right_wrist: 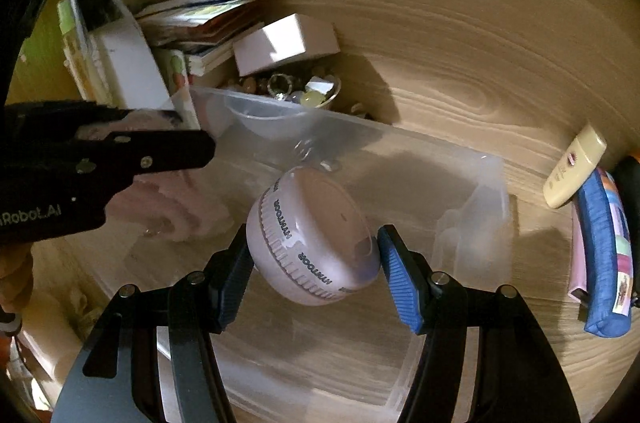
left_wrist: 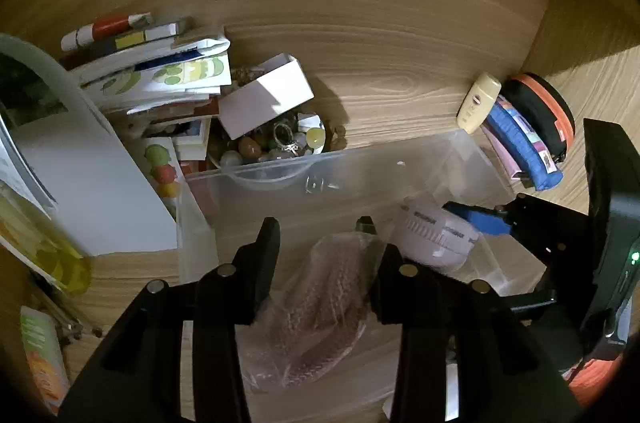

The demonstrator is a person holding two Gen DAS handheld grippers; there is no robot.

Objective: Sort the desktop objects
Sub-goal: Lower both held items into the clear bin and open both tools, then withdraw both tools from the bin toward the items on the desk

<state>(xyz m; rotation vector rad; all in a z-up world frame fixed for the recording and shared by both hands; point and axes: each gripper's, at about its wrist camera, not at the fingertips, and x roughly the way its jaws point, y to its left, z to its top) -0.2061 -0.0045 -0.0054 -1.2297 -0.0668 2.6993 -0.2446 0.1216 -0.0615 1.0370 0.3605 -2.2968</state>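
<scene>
Round device (right_wrist: pixel 314 243) (pale, ribbed rim) centre frame, clamped between right gripper (right_wrist: pixel 316 255) pads, tilted above clear bin (right_wrist: pixel 472 191); left gripper (left_wrist: pixel 318 227) spread wide over bagged item (left_wrist: pixel 320 307).

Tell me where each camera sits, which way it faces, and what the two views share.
Left wrist: on the left gripper, looking down into the clear bin at a bagged pink item; the right gripper shows at right.
Right wrist: on the right gripper, facing the round device it holds; the left gripper's arm crosses at left.
Shared: bin, device, white box.
</scene>
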